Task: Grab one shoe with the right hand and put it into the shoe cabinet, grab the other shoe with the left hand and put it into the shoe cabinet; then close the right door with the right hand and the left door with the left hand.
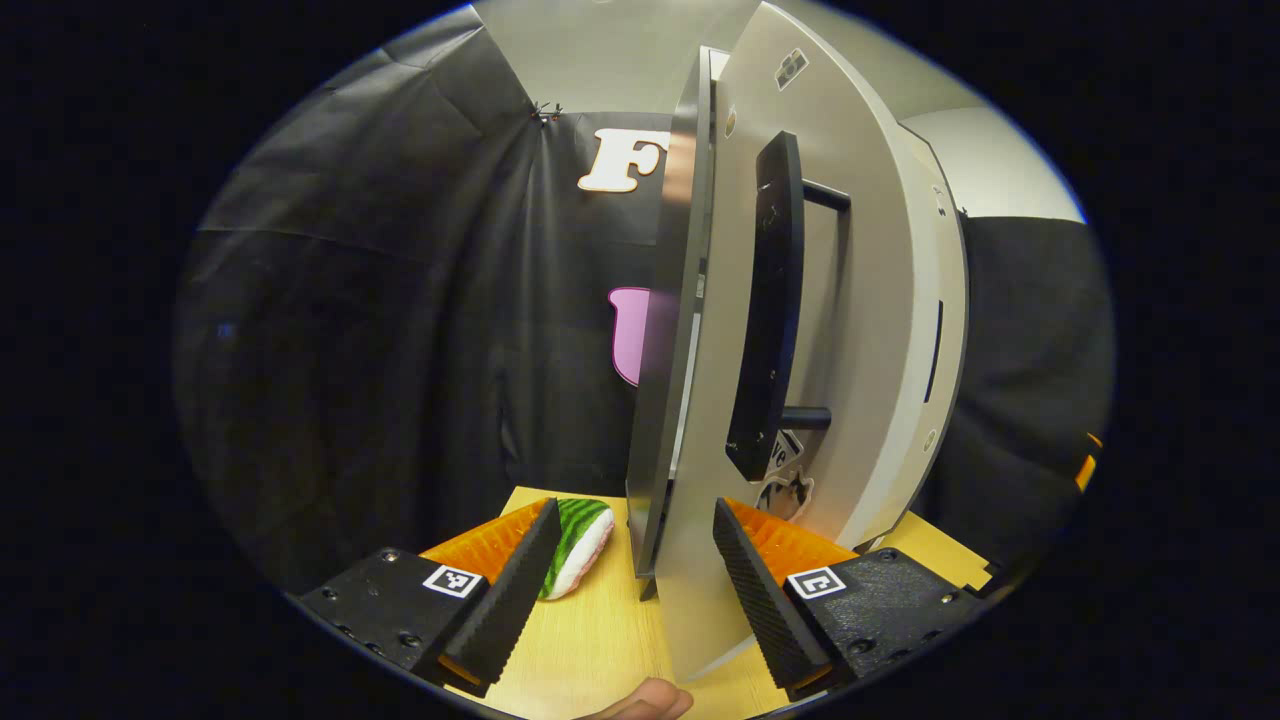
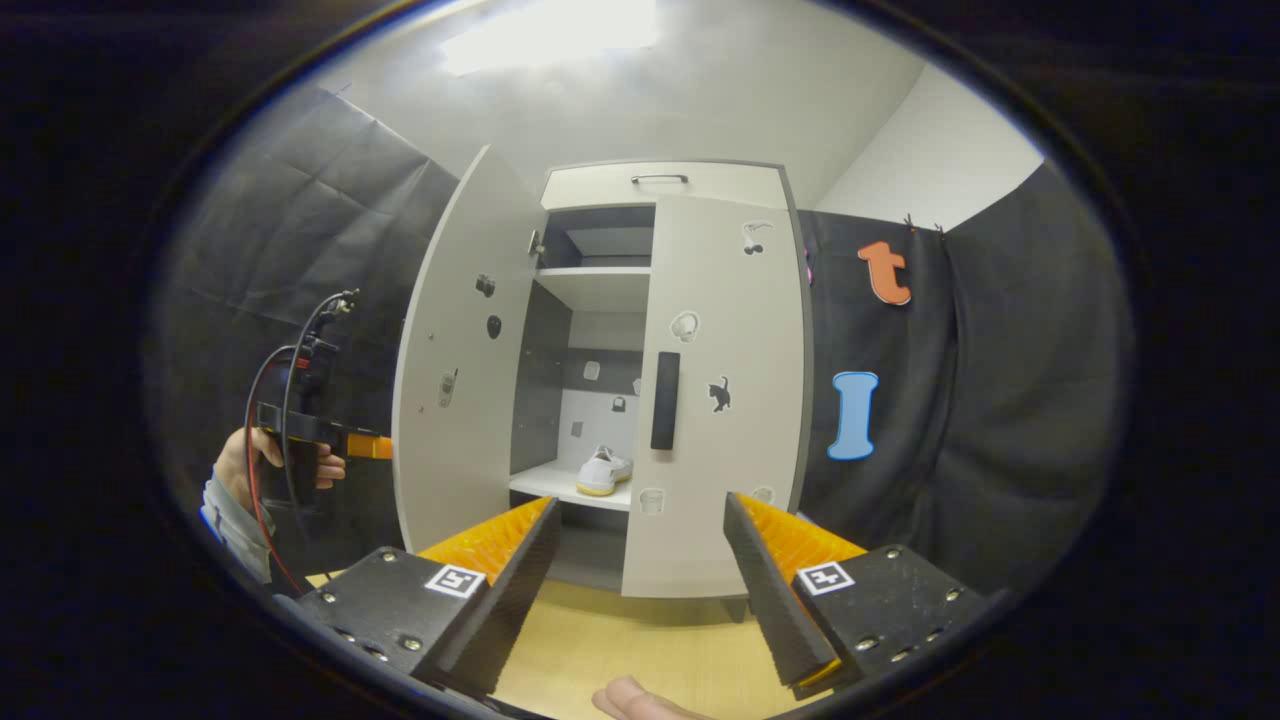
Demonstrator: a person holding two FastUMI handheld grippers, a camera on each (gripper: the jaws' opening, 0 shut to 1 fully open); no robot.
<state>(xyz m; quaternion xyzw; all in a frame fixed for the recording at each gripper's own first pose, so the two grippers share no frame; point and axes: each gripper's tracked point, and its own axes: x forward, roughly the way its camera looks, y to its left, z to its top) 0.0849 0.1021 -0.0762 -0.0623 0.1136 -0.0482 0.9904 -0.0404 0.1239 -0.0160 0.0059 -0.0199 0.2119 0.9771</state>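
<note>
One white shoe lies in the cabinet, toe pointing left; both the left gripper and right gripper gape, released

I'm seeing each tool showing ridged fingers on black screw-studded bases bearing square markers; the far left tool is trailing red and black cables, its holder possibly wearing a grey sleeve.

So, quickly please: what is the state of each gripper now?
Left gripper: open, holding nothing, the left door's edge between its fingers.
Right gripper: open, holding nothing.
</note>
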